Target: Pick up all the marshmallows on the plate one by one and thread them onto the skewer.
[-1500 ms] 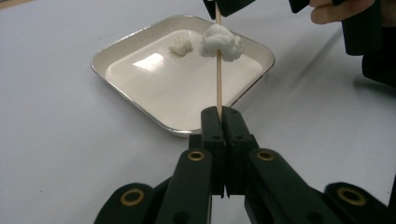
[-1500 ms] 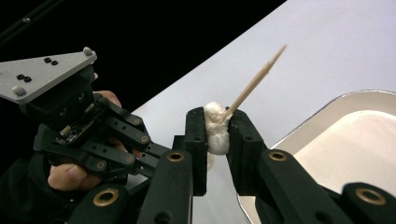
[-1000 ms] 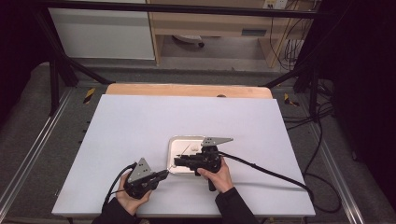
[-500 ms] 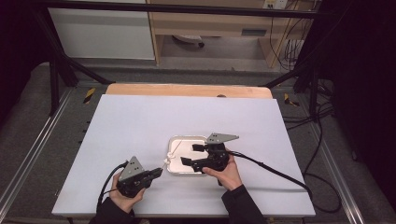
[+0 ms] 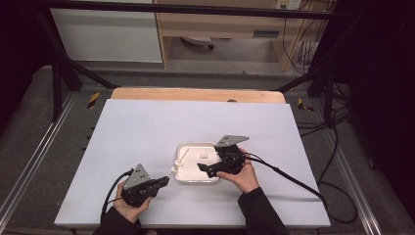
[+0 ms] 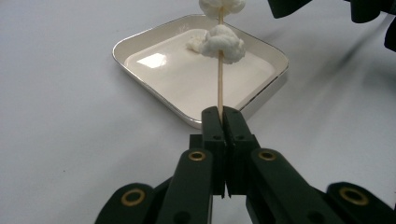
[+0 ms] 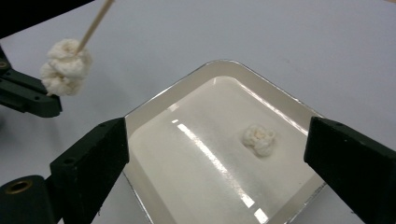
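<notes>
The left gripper [image 6: 218,122] is clamped tight on the bottom end of a thin wooden skewer [image 6: 219,88], which rises over the near edge of the tray [image 6: 140,79] with white puffy pieces [image 6: 223,43] threaded on it. The stick looks stiff but slender and likely to snap if bent, so the low grip near its end seems right. The pieces look feather-light, soft and crumbly; a firm squeeze would probably crush them, and they are best taken gently across their widest part. The right gripper [image 7: 215,158] hangs over the tray, its jaws having just been opening and now standing wide with nothing between them; below lies one loose puff [image 7: 259,139] on the glossy tray floor, which looks slick enough to let it slide. The tray sits on a smooth white table [image 5: 147,127] with a wooden edge at the far side. Beyond stand a dark frame, cabinets [image 5: 105,34] and trailing cables [image 5: 337,127]
</notes>
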`<action>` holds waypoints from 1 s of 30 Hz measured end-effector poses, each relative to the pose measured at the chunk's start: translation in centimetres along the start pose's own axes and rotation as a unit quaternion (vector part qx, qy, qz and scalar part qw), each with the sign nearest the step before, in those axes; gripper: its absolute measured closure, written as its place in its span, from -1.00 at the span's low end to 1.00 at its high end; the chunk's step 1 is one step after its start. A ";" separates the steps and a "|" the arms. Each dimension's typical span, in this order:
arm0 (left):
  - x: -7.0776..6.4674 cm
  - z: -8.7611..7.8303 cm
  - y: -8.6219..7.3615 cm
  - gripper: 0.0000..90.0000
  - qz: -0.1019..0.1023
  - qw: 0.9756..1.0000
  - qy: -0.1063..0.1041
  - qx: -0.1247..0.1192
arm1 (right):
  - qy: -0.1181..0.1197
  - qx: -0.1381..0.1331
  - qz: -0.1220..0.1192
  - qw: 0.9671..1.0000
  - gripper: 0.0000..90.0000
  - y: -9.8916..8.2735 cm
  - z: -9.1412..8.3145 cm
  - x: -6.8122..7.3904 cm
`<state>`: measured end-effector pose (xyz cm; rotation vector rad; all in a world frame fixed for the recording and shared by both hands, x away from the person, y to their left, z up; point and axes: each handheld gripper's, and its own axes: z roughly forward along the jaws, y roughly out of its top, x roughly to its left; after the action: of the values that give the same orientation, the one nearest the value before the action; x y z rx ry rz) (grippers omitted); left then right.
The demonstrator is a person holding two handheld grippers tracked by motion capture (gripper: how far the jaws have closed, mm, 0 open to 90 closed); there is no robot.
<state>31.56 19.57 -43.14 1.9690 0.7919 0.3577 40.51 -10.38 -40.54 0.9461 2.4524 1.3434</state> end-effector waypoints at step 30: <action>0.1 0.1 0.0 0.97 -0.004 1.000 -0.003 0.004 | -0.028 0.033 0.017 0.999 -0.70 0.0 3.9 -3.5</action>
<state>31.71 19.56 -43.20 1.9721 0.7982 0.3443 44.98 -9.83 -43.22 1.0318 2.4625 1.2354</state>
